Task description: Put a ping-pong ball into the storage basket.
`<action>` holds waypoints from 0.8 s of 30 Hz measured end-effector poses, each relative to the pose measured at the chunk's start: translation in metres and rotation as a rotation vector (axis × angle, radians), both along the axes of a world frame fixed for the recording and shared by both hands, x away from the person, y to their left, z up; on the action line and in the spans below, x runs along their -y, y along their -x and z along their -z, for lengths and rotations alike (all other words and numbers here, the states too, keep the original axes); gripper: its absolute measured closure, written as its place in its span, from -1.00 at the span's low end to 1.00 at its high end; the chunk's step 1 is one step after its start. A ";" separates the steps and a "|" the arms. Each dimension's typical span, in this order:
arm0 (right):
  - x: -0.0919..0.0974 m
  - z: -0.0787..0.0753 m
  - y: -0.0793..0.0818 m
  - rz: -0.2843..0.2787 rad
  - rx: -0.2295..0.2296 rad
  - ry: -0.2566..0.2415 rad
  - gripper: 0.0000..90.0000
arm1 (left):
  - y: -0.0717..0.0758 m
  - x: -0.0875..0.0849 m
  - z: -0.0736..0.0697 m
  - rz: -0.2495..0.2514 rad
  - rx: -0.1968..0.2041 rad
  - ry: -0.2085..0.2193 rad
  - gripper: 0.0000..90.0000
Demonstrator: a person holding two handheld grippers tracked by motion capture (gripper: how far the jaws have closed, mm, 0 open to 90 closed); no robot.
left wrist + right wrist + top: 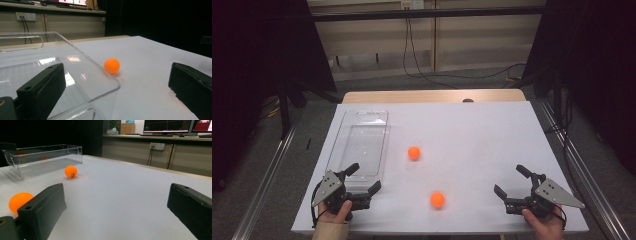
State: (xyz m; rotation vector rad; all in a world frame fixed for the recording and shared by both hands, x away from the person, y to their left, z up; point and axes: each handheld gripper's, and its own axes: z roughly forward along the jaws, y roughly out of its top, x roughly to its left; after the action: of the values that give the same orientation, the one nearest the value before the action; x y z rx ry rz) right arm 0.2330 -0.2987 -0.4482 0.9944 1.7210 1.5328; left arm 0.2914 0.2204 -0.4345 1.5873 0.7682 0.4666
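At the table's near corners, left gripper (363, 178) and right gripper (510, 181) rest low, fingers spread.

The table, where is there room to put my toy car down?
The white table is bare on its whole right half, between the two orange balls, far one and near one, and the right edge, beyond the right gripper. It is crowded on the left, where the clear plastic bin sits by the left gripper.

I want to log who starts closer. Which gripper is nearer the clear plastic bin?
Left. The left gripper sits at the clear plastic bin's near end, one of its fingers over the rim. The right gripper is far across the table.
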 end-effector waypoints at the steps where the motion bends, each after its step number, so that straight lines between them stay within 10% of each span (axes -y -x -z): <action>1: 0.000 0.000 0.000 0.000 -0.001 -0.002 -0.97 | 0.000 0.000 0.000 0.000 0.000 0.000 -0.98; 24: 0.000 0.001 -0.005 -0.013 -0.006 -0.016 -0.98 | 0.000 0.018 -0.002 0.074 -0.035 0.014 -0.98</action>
State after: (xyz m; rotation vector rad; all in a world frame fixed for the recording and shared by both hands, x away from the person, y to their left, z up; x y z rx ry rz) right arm 0.2378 -0.2987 -0.4493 0.9986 1.7252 1.5558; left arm 0.2913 0.2019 -0.4325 1.6086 0.7352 0.3803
